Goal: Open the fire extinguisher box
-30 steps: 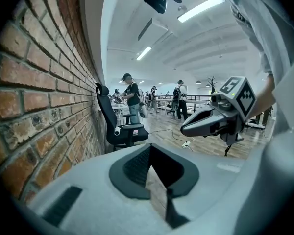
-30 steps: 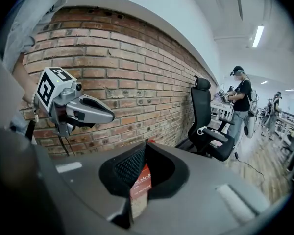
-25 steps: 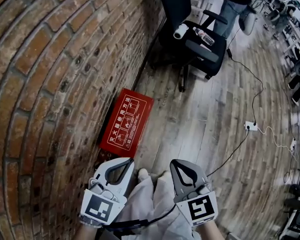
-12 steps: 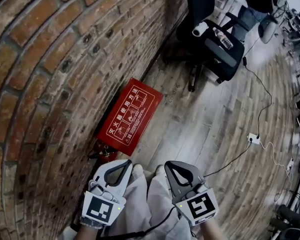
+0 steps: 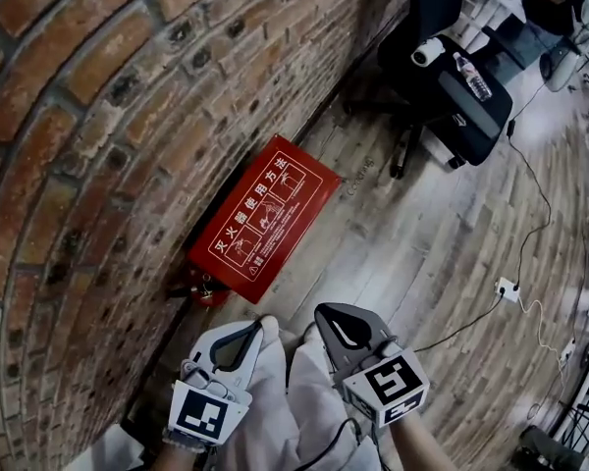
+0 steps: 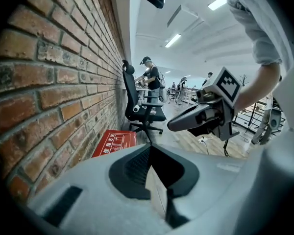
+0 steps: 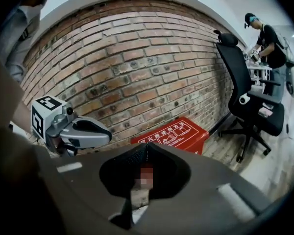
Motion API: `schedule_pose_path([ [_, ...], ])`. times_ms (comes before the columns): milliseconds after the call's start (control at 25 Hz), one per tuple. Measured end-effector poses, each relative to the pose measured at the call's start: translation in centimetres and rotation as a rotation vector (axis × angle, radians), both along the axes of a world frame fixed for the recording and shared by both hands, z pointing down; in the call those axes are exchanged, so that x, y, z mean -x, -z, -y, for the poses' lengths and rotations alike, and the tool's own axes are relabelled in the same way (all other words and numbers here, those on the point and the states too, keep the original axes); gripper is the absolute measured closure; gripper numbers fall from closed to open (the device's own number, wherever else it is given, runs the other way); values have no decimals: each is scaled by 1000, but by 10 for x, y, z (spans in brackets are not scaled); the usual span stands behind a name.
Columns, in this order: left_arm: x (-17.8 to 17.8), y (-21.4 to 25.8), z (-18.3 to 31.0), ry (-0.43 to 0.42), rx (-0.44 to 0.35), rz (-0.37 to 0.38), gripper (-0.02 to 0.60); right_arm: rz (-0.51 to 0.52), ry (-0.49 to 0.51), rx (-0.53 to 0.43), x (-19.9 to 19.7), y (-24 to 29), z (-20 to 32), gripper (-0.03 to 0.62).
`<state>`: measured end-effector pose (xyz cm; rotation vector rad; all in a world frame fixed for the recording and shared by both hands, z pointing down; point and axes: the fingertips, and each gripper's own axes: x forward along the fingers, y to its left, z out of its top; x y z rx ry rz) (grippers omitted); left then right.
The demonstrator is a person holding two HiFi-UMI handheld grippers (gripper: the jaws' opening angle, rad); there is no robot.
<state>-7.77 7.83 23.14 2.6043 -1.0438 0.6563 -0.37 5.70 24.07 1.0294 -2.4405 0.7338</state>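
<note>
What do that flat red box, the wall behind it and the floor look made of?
The flat red box looks like painted sheet metal: smooth, crisp-edged, with white print. The wall is rough red-brown brick with mortar joints. The floor shows grey wood-grain planks; real wood or laminate is unclear.

The fire extinguisher box (image 5: 263,217) has a smooth, faintly glossy red lid that looks like painted sheet metal; the brick wall (image 5: 98,116) is rough and pitted; the floor (image 5: 442,263) is worn, matt wood planking; the left gripper (image 5: 260,328) and right gripper (image 5: 322,315) are matt grey plastic; the trousers (image 5: 294,400) are pale cloth.
</note>
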Motion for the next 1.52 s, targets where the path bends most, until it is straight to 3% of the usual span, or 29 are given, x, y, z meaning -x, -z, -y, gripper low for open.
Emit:
schedule_pose_path([
  [160, -4, -30, 0, 40, 34, 10, 584, 79, -11, 86, 2, -34, 7, 563],
  [360, -11, -62, 2, 141, 99, -47, 584, 125, 15, 161, 5, -73, 15, 520],
  [640, -21, -114, 4, 174, 147, -33, 584, 226, -11, 272, 14, -116, 33, 464],
  [880, -23, -156, 8, 222, 134, 37, 584, 256, 4, 333, 21, -147, 40, 424],
  [1160, -36, -198, 10, 270, 172, 41, 584, 304, -1, 392, 27, -176, 52, 403],
  [1520, -25, -239, 26, 412, 221, 39, 584, 367, -5, 443, 35, -201, 72, 375],
])
